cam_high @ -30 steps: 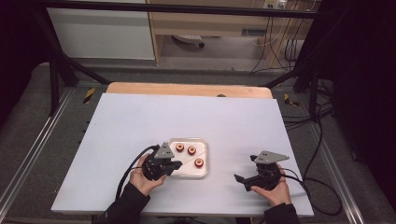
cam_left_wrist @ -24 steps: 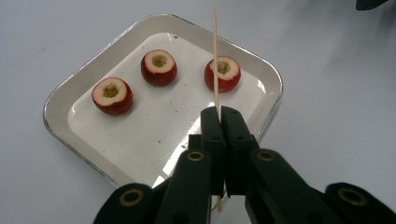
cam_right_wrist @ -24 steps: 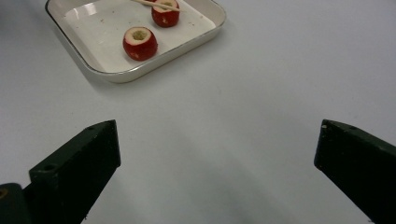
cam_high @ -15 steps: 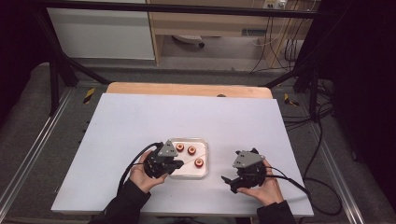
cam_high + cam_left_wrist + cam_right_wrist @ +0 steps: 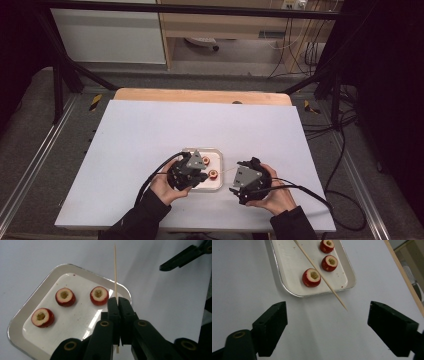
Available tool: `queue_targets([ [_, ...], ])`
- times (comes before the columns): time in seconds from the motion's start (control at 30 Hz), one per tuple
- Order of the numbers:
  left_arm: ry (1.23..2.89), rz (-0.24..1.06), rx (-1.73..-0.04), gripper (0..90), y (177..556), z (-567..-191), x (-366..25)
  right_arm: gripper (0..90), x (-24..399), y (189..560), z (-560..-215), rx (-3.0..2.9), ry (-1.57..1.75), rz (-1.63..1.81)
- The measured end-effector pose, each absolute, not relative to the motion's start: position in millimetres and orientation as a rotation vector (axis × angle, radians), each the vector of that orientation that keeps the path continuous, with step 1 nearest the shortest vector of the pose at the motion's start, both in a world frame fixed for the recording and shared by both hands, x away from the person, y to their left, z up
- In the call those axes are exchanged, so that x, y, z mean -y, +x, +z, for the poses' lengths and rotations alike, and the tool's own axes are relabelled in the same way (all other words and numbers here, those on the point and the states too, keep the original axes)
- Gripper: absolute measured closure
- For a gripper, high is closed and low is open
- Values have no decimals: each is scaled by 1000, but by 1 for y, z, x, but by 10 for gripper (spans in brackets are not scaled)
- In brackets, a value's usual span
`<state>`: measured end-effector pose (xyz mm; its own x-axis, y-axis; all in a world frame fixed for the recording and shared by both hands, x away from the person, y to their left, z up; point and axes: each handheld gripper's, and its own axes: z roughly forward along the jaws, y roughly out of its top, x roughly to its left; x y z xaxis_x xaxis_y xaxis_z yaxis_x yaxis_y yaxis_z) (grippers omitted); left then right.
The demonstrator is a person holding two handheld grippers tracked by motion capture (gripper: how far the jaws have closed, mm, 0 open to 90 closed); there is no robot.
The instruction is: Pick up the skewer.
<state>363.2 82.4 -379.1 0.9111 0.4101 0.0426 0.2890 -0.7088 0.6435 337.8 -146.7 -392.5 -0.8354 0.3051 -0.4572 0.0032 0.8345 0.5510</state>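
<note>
Seen from the high view, my two grippers worked over a white table (image 5: 150, 140) whose far edge showed a wooden strip (image 5: 200, 96); beyond it stood a pale cabinet (image 5: 107, 35) and dark frame rails (image 5: 65, 75), none of them near the work. A white rounded tray (image 5: 218, 183) lay between my hands, partly covered by the left gripper (image 5: 189, 172). Nothing stood between the right gripper (image 5: 248, 180) and the tray.

The left gripper view showed what the high view could not resolve: three cored red fruit pieces with pale flesh and hollow centres, one nearest the jaws (image 5: 99, 295), one in the middle (image 5: 65, 297), one toward the tray's near corner (image 5: 42, 317), all lying apart from each other on the tray. It also showed the left jaws pressed together on a thin wooden skewer (image 5: 115, 277), gripped near its lower end, its long free part running upward past the tray's rim over bare table.

The right gripper view gave the opposite side: the skewer (image 5: 322, 277) slanted across the tray, passing just beside the nearest fruit piece (image 5: 311, 277), whether touching it I could not tell, its pointed tip hanging over the table past the rim. That tip lay ahead of the right jaws and between their lines, clear of both pads. Those jaws stood wide with nothing in them, having just been closing.
</note>
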Motion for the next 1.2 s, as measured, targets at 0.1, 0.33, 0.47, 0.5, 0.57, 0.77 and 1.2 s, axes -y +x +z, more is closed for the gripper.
queue_targets([
  [0.1,2420,232,-473,886,362,-378,-74,249,144,337,-394,-2458,172,709],
  [0.33,2440,210,-440,886,358,-379,-61,444,139,336,-402,-2440,-31,622],
  [0.47,2445,195,-427,886,357,-380,-55,528,140,335,-403,-2437,-94,597],
  [0.5,2446,193,-423,886,356,-380,-54,554,139,335,-404,-2433,-108,593],
  [0.57,2449,190,-415,886,355,-380,-52,629,140,335,-405,-2421,-172,552],
  [0.77,2457,181,-390,886,353,-380,-47,747,141,333,-408,-2419,-266,492],
  [1.2,2462,166,-383,886,354,-382,-46,890,141,330,-411,-2407,-373,448],
])
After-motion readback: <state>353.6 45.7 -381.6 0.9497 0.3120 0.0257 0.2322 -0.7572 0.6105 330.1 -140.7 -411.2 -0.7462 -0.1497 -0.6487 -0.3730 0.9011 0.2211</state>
